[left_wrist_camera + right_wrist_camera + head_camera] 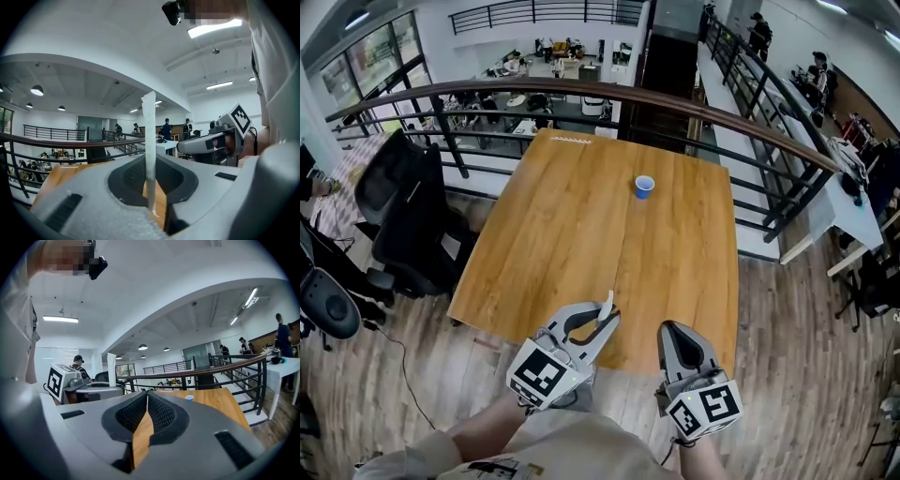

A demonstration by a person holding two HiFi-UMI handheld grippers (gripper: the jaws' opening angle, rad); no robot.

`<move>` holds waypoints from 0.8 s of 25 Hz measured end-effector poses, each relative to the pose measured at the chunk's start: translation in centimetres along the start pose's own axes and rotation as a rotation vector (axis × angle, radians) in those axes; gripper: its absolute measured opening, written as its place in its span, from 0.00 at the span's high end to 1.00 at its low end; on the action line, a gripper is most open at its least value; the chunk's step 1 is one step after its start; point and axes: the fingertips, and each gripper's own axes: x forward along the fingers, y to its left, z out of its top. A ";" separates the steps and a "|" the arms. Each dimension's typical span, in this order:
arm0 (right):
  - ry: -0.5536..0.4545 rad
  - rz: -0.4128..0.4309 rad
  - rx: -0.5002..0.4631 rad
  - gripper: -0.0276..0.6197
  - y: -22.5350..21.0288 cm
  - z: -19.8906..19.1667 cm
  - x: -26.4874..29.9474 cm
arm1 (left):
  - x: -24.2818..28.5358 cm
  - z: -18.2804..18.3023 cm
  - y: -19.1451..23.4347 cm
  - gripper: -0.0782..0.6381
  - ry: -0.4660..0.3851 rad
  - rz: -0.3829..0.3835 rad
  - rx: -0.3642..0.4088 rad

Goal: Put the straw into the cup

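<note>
While left gripper [609,319] pinches upright straw [149,150], right gripper [672,330] pressed together, empty, blue cup [644,187] well apart

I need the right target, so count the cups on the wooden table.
1. The blue cup stands alone on the table, toward its far edge. Nothing there could hide another.

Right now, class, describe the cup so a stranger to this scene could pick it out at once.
Find the wooden table beside the curved railing. Toward its far end, just right of the centre seam, stands the cup: small, blue, the only blue thing on it.
</note>
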 end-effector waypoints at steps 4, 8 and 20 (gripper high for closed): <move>0.000 -0.018 -0.003 0.92 -2.2 1.5 4.3 | 2.5 1.0 4.3 0.83 -0.007 -0.006 -0.026; 0.002 -0.031 -0.012 0.92 -3.6 2.4 8.3 | 4.6 1.2 8.6 0.83 -0.029 -0.021 -0.019; 0.007 -0.095 -0.061 0.92 -8.4 4.7 14.6 | 9.7 1.8 16.1 0.83 -0.050 -0.049 -0.120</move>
